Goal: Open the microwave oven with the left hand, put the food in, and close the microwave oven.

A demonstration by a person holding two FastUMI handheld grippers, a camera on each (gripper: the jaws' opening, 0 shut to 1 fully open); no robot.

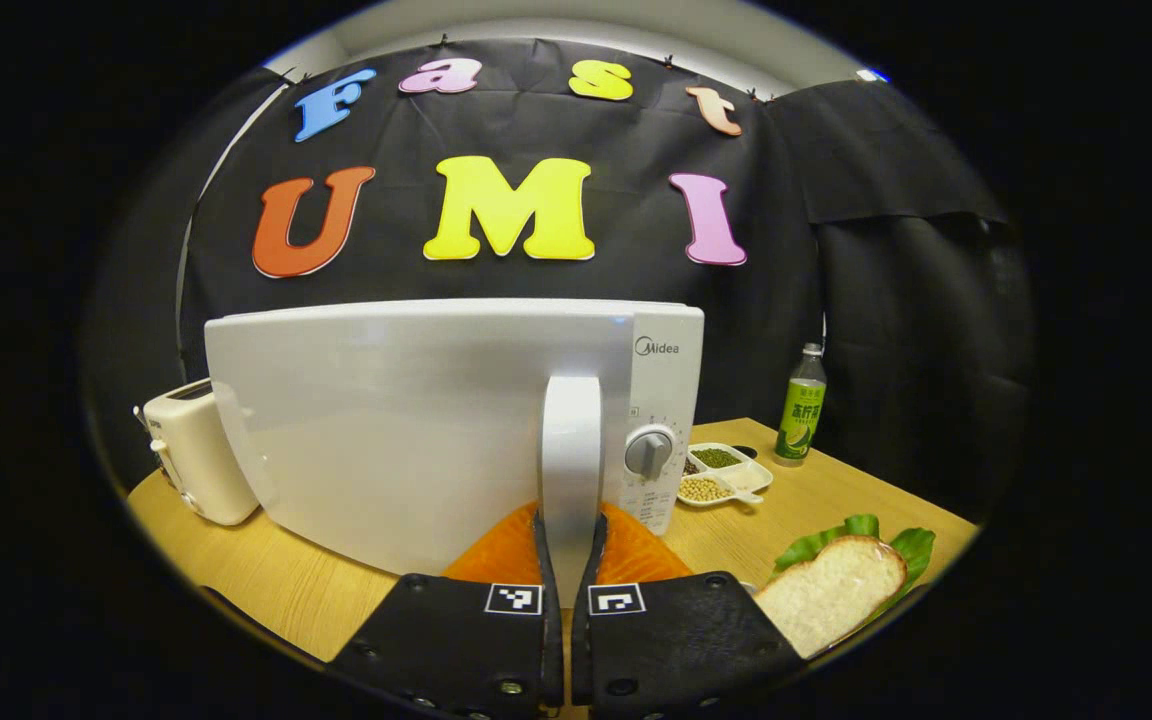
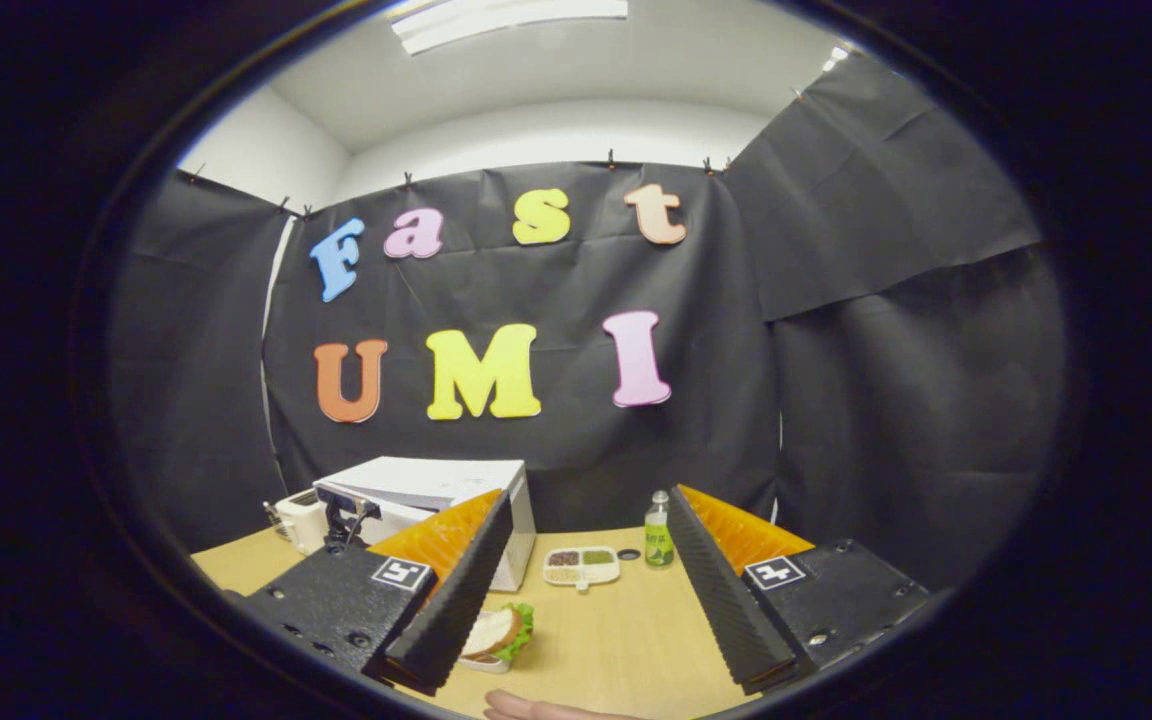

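The white microwave (image 1: 416, 430) stands on the wooden table (image 1: 286, 590), and its door faces me in the left gripper view. My left gripper (image 1: 571, 520) is shut on the door's vertical handle (image 1: 571, 440). The handle edge looks nearer than the control panel (image 1: 661, 420), as if the door is slightly ajar. A sandwich with lettuce (image 1: 831, 590) lies to the right of the microwave. In the right gripper view my right gripper (image 2: 591, 497) hangs open above the table, holding nothing. The sandwich (image 2: 496, 632) lies below its left finger, and the microwave (image 2: 436, 490) stands beyond.
A white toaster (image 1: 196, 455) stands left of the microwave. A divided dish of beans (image 1: 721, 472) and a green bottle (image 1: 801, 410) sit right of it toward the back. A hand (image 2: 536, 710) shows at the table's near edge (image 2: 626, 640).
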